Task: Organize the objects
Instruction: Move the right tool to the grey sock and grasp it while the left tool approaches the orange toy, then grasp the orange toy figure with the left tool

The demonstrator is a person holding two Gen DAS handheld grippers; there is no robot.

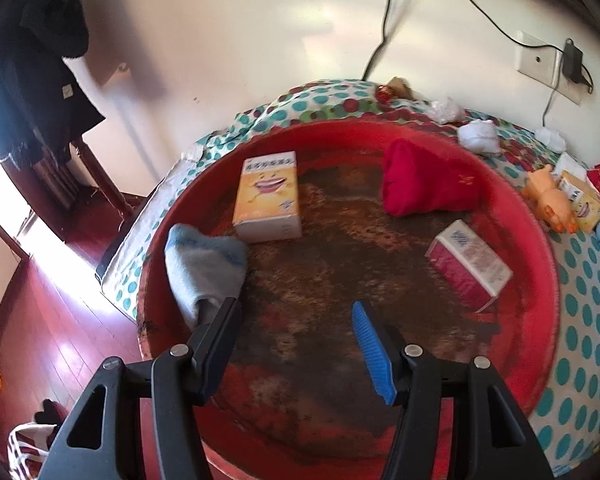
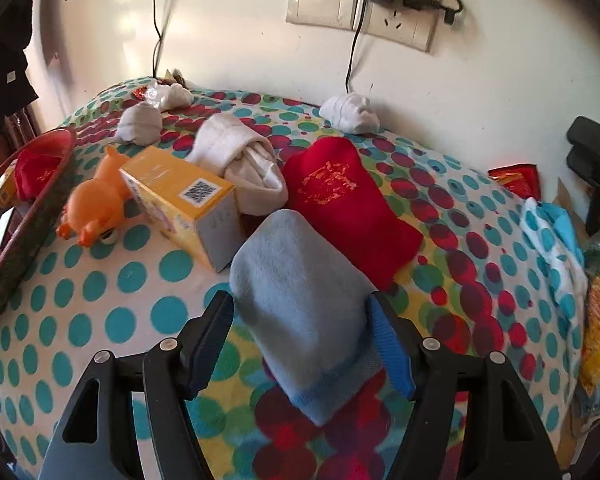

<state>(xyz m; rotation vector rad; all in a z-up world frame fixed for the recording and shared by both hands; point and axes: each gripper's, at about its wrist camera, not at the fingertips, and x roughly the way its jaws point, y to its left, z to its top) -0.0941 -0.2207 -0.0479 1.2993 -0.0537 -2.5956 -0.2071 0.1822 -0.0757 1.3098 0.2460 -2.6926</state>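
Note:
In the left wrist view, a round red tray holds a yellow box, a folded red sock, a red-and-white box and a blue-grey sock. My left gripper hovers open over the tray's worn middle, with that sock just outside its left finger. In the right wrist view, my right gripper stands open astride a grey-blue rolled sock on the dotted bedspread. The sock fills the gap and does not look squeezed.
Behind the grey-blue sock lie a red sock, a cream sock roll, a yellow box and an orange toy. White sock balls sit near the wall with cables. The tray's rim is at the left.

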